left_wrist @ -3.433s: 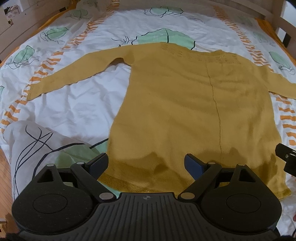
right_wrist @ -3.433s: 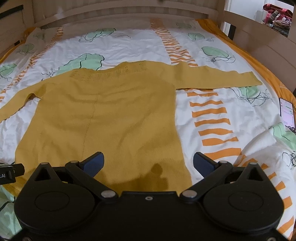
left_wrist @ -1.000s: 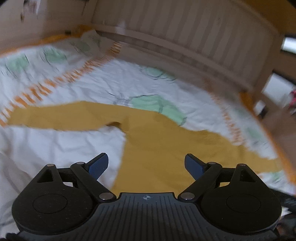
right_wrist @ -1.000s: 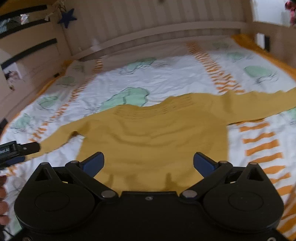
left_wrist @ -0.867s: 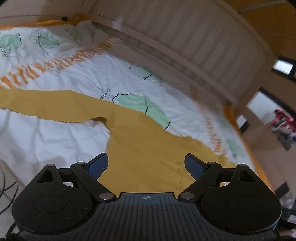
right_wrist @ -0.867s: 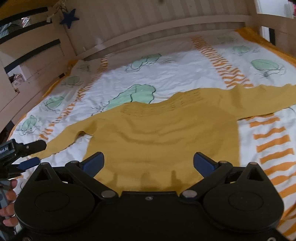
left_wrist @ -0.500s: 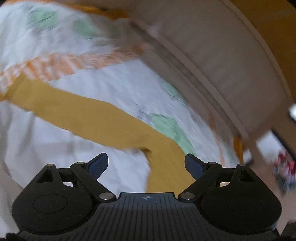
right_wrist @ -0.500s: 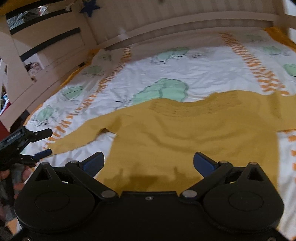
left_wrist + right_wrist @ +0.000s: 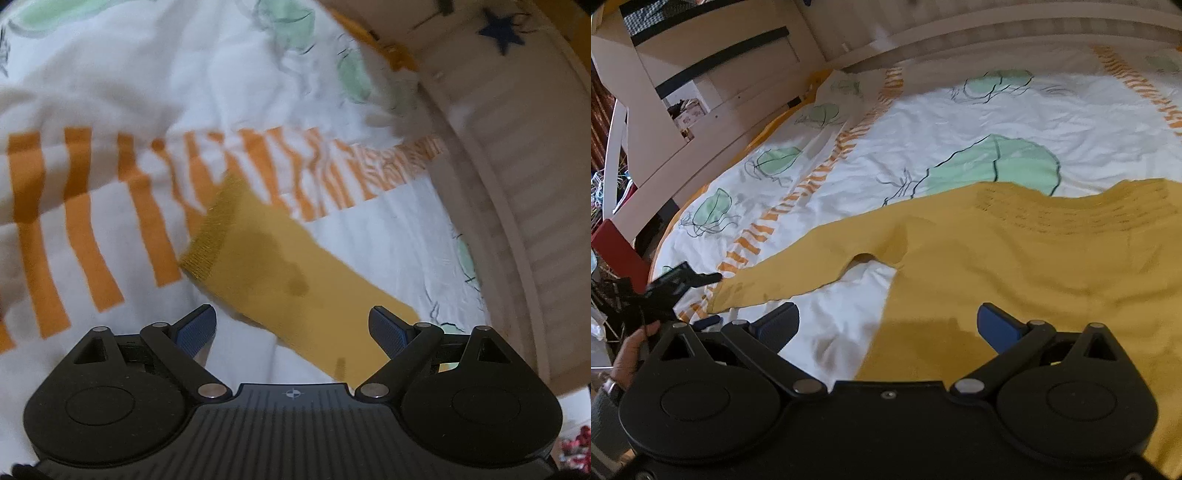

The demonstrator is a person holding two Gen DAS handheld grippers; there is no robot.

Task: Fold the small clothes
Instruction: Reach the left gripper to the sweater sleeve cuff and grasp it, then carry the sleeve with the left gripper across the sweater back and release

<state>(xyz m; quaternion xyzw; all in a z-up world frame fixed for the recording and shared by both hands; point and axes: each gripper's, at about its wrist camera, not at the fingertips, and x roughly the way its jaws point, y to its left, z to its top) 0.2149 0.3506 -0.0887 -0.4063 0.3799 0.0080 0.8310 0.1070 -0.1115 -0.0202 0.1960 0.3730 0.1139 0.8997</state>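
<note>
Yellow sweater spread flat on the bed.

The yellow sweater (image 9: 1015, 258) lies flat on the white bedsheet (image 9: 905, 129) with orange stripes and green leaves. The left gripper (image 9: 291, 325) has its jaws wide apart over the sleeve's cuff (image 9: 214, 236), holding nothing. The right gripper (image 9: 886, 325) is wide apart too, above the sweater's side edge, also holding nothing.

A home bedroom: a bed (image 9: 849, 55) with a slatted wooden frame and a leaf-and-stripe printed sheet (image 9: 923, 122); cluttered shelves (image 9: 687, 110) at upper left.
</note>
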